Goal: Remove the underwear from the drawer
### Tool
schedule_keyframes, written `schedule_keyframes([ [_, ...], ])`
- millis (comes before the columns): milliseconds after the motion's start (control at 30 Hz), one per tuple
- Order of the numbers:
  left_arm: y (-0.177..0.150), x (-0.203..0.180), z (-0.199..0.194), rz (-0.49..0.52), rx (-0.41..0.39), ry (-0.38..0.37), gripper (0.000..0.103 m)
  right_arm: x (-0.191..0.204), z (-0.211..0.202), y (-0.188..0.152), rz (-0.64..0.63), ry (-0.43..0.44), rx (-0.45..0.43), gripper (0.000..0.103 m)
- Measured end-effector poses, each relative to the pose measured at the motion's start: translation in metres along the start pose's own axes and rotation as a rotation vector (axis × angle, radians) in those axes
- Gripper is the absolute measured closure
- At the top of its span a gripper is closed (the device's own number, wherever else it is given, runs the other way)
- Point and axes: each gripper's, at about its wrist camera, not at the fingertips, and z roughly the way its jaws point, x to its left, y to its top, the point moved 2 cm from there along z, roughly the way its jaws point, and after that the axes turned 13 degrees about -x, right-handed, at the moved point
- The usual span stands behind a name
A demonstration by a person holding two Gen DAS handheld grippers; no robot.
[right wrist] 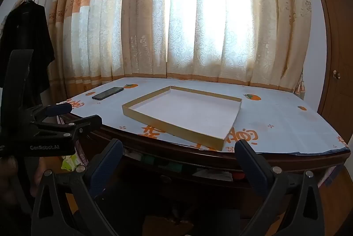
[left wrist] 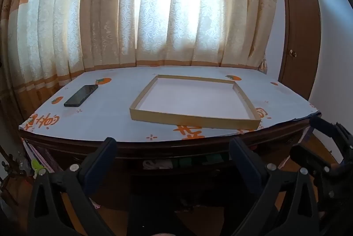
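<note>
left tool [left wrist: 173, 148] and right tool [right wrist: 178, 152] both spread wide, empty. drawer [left wrist: 176, 164] under counter [left wrist: 110, 123] edge slightly ajar, folded cloth, likely underwear [left wrist: 157, 163], inside, untouched. empty tray [left wrist: 194, 101] farther back. task barely begun.

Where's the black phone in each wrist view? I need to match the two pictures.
Left wrist view: the black phone lies on the table's far left, left of the shallow cardboard tray.
Right wrist view: the phone is at the table's far left corner, beyond and left of the tray.
Shared landmark: the persimmon print just beyond the phone.
</note>
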Motion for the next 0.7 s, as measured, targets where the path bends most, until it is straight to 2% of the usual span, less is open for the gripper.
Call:
schedule_keyframes([
  [200, -0.001, -0.001, -0.003, -0.008, -0.021, 0.012, 0.000, 0.000, 0.000, -0.001, 0.002, 0.002, -0.003, 0.001],
  [233, -0.002, -0.004, 0.003, -0.015, -0.009, -0.006, 0.000, 0.000, -0.001, -0.001, 0.001, 0.002, -0.003, 0.001],
  [433, -0.004, -0.006, 0.010, -0.013, -0.002, -0.003, 0.000, -0.002, 0.000, -0.004, -0.003, 0.004, -0.003, 0.001],
  [700, 0.000, -0.002, 0.000, -0.015, -0.004, -0.008, 0.000, -0.003, 0.000, -0.004, -0.006, 0.002, 0.002, 0.001],
])
